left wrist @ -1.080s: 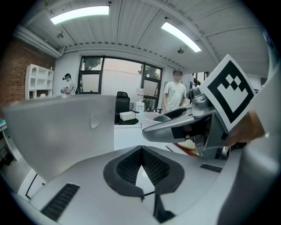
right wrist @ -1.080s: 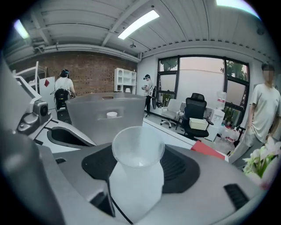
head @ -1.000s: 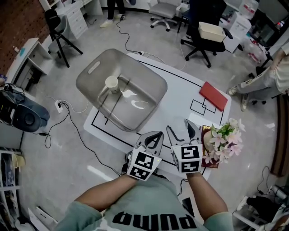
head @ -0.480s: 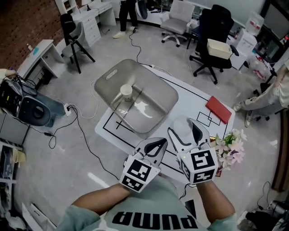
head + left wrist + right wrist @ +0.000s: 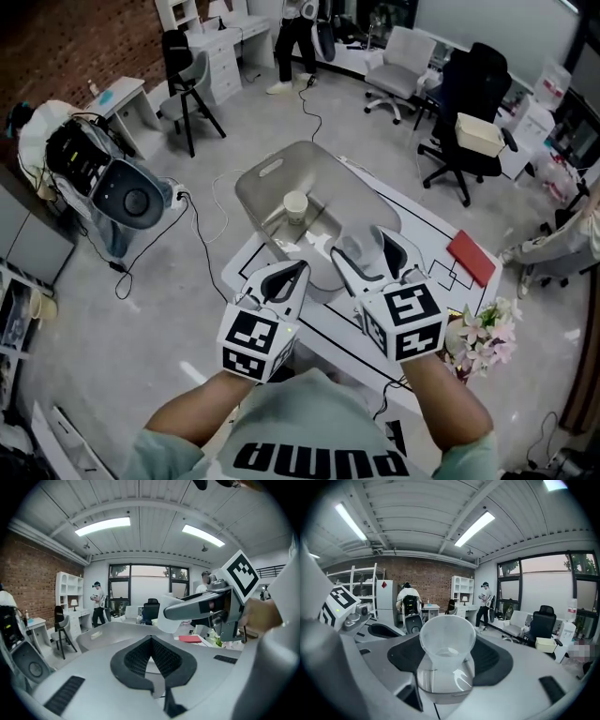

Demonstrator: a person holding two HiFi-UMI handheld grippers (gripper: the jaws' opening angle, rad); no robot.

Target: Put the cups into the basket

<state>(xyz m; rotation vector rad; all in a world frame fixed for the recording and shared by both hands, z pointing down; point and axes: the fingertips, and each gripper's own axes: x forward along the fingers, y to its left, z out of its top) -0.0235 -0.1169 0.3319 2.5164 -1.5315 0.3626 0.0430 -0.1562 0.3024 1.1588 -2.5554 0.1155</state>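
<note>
white tabletop [image 5: 424,231] in an office: right tool [image 5: 361,247] grips a clear cup [image 5: 447,637], left tool [image 5: 298,268] closed, empty. seemingly mid-carry; next, release it over the basket [image 5: 258,183].

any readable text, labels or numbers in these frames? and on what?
"PUMA", upside down in the head view, on the person's shirt.
Marker cubes: square patterns only, no letters.
Clear cup, red flat object: no print readable.
Nothing else legible.
</note>
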